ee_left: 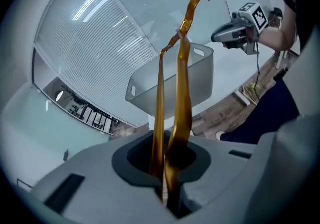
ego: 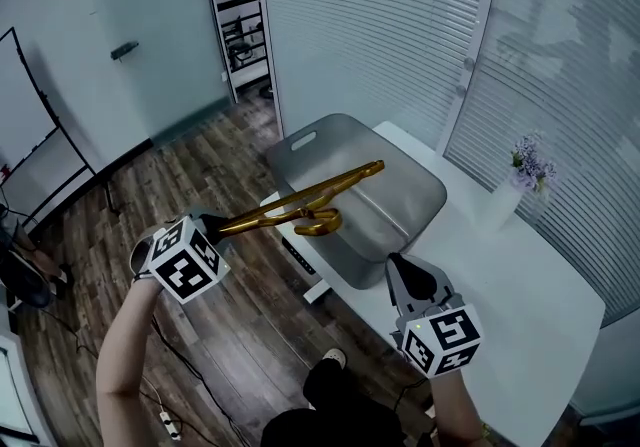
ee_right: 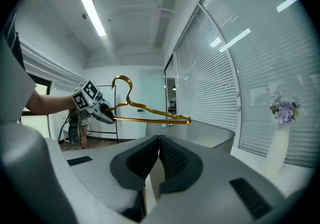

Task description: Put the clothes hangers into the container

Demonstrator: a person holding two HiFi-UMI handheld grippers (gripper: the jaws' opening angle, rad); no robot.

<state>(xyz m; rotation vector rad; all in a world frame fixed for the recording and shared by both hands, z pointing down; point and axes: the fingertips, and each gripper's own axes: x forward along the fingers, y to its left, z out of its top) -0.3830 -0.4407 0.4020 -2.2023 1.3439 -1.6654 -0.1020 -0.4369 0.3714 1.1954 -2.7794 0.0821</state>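
One gold clothes hanger (ego: 300,203) is in play, and by the look of it the task is only partly done: the hanger is lifted but not yet inside the grey container (ego: 420,175), whose visible interior shows no hangers. The container sits at the near-left end of a white bench (ego: 520,275), overhanging its edge. The left tool (ego: 222,228) has its jaws nearly together, pinching one end of the hanger. From that grip the hanger reaches up and away over the container's open top, its hook curling down near the rim without touching. What remains, I judge, is to lower and release it. The right tool (ego: 395,263) is closed with nothing between its jaws, held just beside the container's near corner, apart from the hanger.
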